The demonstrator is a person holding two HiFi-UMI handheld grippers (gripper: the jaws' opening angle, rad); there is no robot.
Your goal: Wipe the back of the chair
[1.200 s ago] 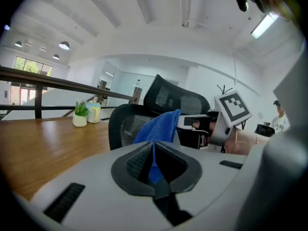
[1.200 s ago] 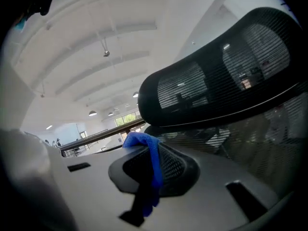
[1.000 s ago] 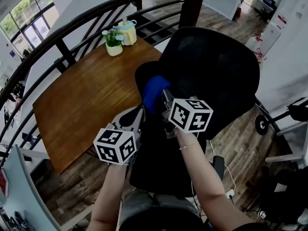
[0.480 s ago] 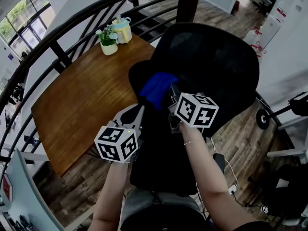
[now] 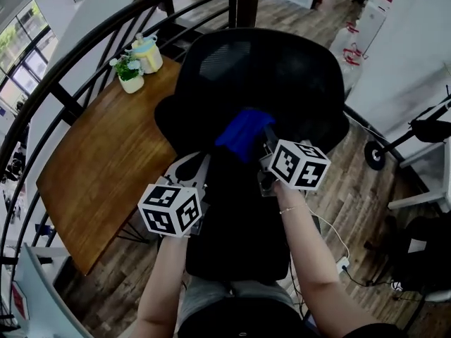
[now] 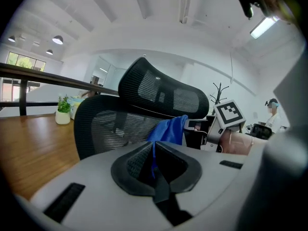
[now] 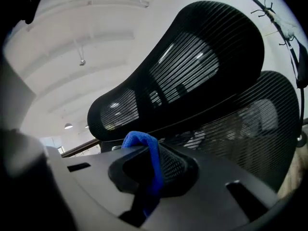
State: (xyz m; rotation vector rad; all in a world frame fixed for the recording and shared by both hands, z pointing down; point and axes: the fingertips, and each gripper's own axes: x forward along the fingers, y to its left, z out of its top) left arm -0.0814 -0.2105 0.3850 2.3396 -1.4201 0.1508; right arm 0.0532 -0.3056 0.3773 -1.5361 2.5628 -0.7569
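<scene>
Right gripper: my right gripper (image 5: 266, 138) (image 6: 204, 133) (image 7: 149, 172) has its jaws clamped on a bright blue microfibre cloth (image 5: 243, 134) (image 6: 169, 130) (image 7: 144, 146). A fold of the cloth rises from between the pads and drapes down the middle.

Left gripper: my left gripper (image 5: 194, 169) (image 6: 155, 163) carries nothing. Its jaws are drawn together to a thin slit, and a streak of the blue cloth shows beyond it.

Chair: the black mesh office chair (image 5: 268, 76) (image 6: 108, 129) (image 7: 262, 124) stands directly before me, just beside the table's edge. Its curved headrest (image 6: 161, 91) (image 7: 192, 66) rises above the backrest in both gripper views.

Cloth on chair: in the head view the cloth lies over the chair's black surface near its middle, below the broad upper shell. In the left gripper view it sits at the backrest's right edge, with the right gripper just behind it. I cannot tell how firmly it presses on the mesh.

Grippers together: they are side by side. The left is nearer to me, on the table side, and apart from the cloth.

Surroundings: a rounded brown wooden table (image 5: 106, 153) (image 6: 29, 148) lies to my left, with a small green potted plant (image 5: 129, 74) (image 6: 62, 112) at its far end. A dark metal railing (image 5: 246, 2) (image 6: 29, 72) curves round beyond it.
</scene>
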